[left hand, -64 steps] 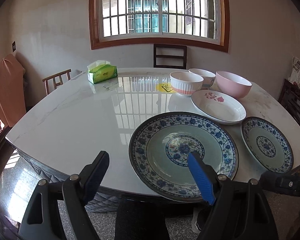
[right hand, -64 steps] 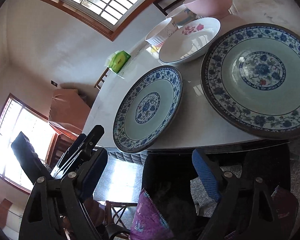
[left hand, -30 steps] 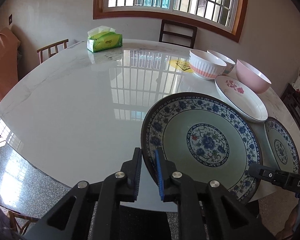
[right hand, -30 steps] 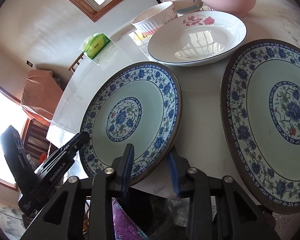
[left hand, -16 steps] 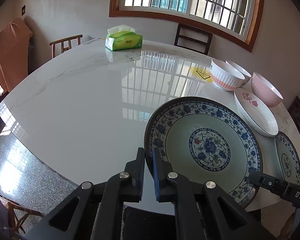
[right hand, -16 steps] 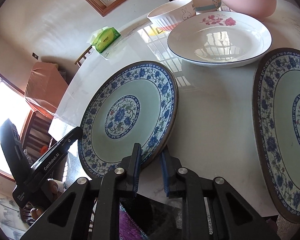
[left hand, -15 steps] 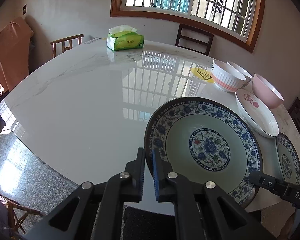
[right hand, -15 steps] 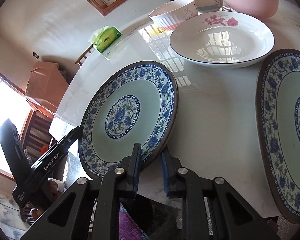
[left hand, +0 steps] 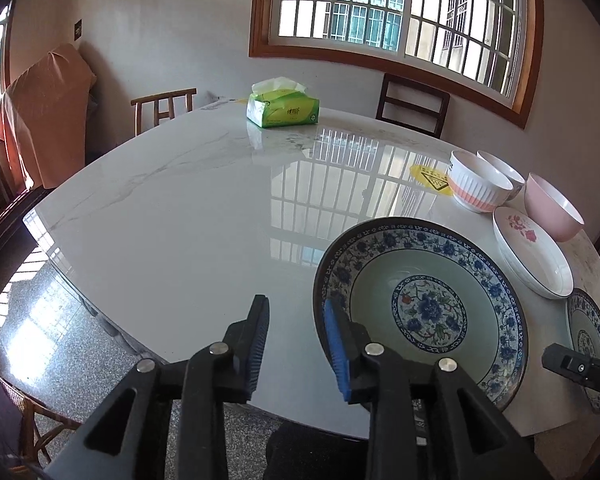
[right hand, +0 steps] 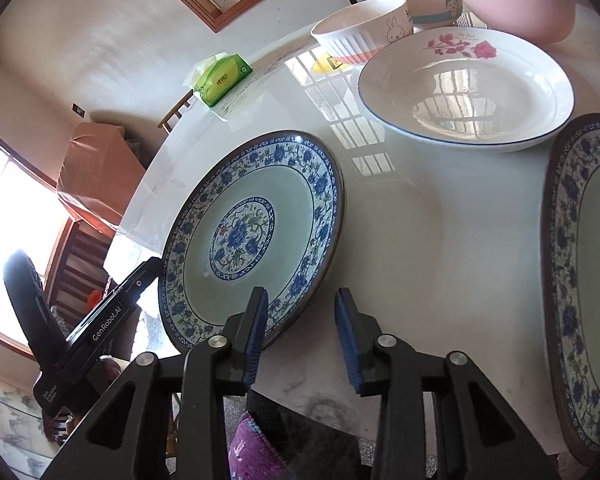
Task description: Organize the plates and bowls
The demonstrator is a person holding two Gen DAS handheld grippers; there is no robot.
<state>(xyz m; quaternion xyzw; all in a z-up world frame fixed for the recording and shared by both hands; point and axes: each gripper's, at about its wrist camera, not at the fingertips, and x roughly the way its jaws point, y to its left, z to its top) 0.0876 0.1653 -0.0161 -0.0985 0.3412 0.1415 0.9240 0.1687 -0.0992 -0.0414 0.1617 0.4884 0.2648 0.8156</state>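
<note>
The second blue plate [right hand: 580,280] runs off the right edge (only half shows), far bowl [left hand: 504,168] mostly hidden.

Daylight pours through the barred window [left hand: 400,20] at the far side, leaving the room bright. Its grid is mirrored as glare on the glossy counter [left hand: 180,220]. A second window [right hand: 8,216] at the left of the right wrist view is blown out white. Both views bend strongly and darken at the corners; focus stays sharp.
</note>
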